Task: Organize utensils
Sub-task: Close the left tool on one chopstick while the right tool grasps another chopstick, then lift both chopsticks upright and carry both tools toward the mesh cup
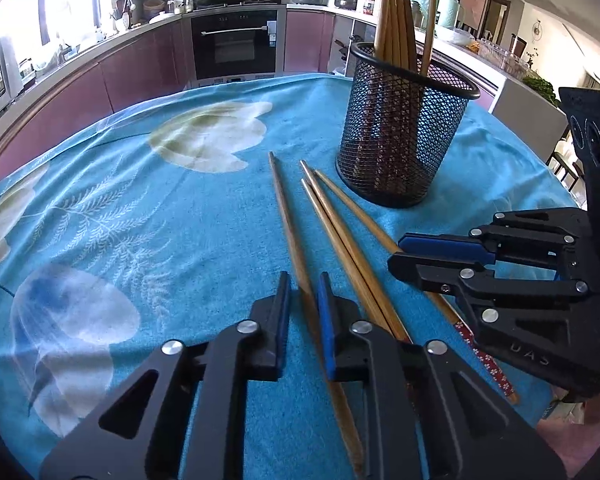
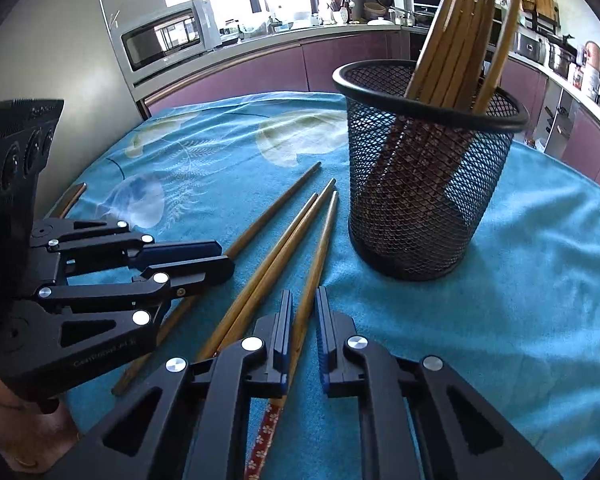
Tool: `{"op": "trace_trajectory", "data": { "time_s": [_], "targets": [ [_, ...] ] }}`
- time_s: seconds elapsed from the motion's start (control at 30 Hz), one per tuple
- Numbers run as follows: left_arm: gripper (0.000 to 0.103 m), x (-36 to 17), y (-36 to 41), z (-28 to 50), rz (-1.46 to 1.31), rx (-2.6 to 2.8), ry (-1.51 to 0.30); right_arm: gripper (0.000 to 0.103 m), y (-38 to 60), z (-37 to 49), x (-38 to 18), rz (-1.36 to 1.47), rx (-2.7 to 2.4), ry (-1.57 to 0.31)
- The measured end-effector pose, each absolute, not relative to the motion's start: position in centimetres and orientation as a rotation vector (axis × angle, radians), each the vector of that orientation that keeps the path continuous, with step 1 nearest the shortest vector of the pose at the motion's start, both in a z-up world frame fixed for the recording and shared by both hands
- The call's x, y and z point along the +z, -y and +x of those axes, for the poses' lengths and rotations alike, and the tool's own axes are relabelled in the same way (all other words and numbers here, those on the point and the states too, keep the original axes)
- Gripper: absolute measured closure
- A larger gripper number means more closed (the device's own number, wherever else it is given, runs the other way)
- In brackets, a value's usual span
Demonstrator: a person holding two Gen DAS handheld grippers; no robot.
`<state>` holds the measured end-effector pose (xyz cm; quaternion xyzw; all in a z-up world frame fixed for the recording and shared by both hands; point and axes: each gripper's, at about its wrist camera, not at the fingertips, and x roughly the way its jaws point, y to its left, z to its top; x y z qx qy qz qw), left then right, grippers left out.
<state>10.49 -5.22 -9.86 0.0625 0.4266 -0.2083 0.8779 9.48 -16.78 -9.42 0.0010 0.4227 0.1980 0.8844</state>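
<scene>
Four loose chopsticks lay fanned on the cloth, tips pointing toward the mesh cup, and a pair of tongs had come down on each outer one. On the left, the left tongs [image 1: 304, 292] were closed almost fully around the leftmost chopstick [image 1: 288, 216], the pads squeezing its shaft near the thick end; the hold sat low on the stick, probably so the thin tip could be swung up and dropped into the cup. In the middle, two chopsticks [image 1: 332, 224] lay side by side, touching, gripped by nothing. On the right, the right tongs [image 2: 304, 300] were likewise nearly closed on the rightmost chopstick [image 2: 320, 248], just above its red flowered handle. Taking the two outer sticks together seemed meant to keep the tongs out of each other's way.

Beyond the tips stood the black mesh cup [image 2: 428, 200], upright, with several chopsticks already leaning inside, so the sorting looked partly done.

Everything rested on a blue cloth [image 1: 160, 240] printed with pale flowers and ferns. Around it ran a kitchen: purple cabinets, a built-in oven [image 1: 236, 44], a microwave [image 2: 168, 36], bright windows and crowded counters.
</scene>
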Motion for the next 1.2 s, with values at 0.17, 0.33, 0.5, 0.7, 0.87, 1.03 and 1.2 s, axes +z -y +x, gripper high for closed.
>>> {"op": "trace_trajectory", "data": {
  "time_s": [0.17,0.33,0.5,0.7,0.87,1.03,1.2],
  "targets": [
    [0.094,-9.8,4.7,10.2,0.100,-0.417,-0.888,0.097,17.5,9.4,-9.5,0.054,0.423,-0.884],
    [0.095,-9.2,3.6,9.5,0.060,-0.425,-0.878,0.097,18.1,8.9,-9.1,0.085,0.427,-0.875],
    [0.095,-8.7,2.9,8.6,0.033,-0.430,-0.867,0.097,18.8,8.6,-8.8,0.107,0.413,-0.866],
    [0.095,-8.6,3.0,7.7,0.024,-0.469,-0.868,0.097,18.8,8.1,-8.4,0.122,0.449,-0.849],
    [0.095,-9.2,3.4,7.3,0.030,-0.489,-0.885,0.097,18.0,8.2,-8.5,0.110,0.486,-0.857],
    [0.095,-9.6,3.8,7.5,0.048,-0.502,-0.901,0.097,17.2,8.7,-9.0,0.094,0.498,-0.886],
    [0.088,-10.1,4.0,8.2,0.056,-0.497,-0.916,0.093,16.6,9.0,-9.5,0.063,0.493,-0.896]
  ]
}}
